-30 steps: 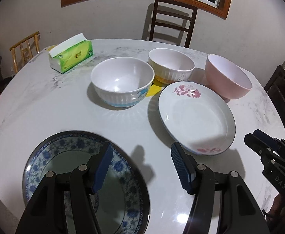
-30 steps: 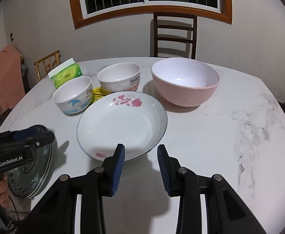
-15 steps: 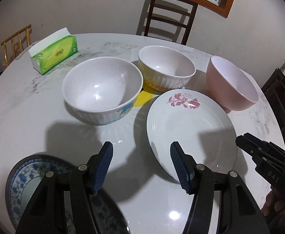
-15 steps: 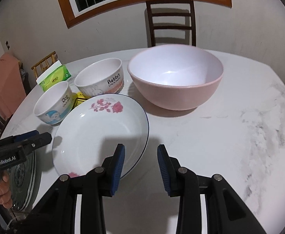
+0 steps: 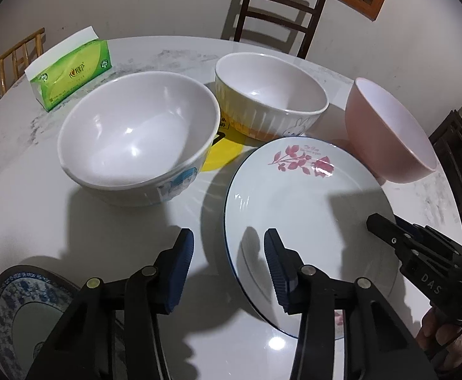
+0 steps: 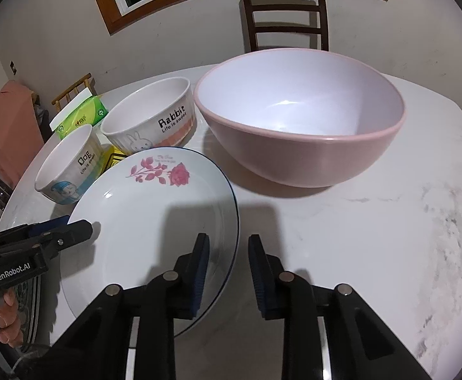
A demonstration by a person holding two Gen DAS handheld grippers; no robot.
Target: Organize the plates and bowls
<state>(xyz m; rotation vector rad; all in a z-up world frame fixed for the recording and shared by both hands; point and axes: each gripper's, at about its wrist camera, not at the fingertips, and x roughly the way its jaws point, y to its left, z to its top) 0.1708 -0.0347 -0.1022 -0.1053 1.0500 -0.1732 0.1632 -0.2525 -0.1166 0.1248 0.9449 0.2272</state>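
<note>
Both views are moderately lit from overhead, with glare spots on the glossy table (image 5: 275, 342) at lower centre and inside the bowls. Soft gripper shadows fall across the white plate (image 6: 155, 209) — edges diffuse. Fisheye bending curves the frame edges, corners vignette black, and the far wall looks slightly soft, perhaps noise.

Both hands have come forward and down toward the white rose-patterned plate (image 5: 300, 209). The left gripper (image 5: 229, 261), earlier over the blue-patterned plate (image 5: 19, 313), now straddles the rose plate's left rim, jaws closing with that rim between them. The right gripper (image 6: 227, 267) has moved from the plate's near edge to its right rim, jaws also closing around the rim, not yet pressing it.
</note>
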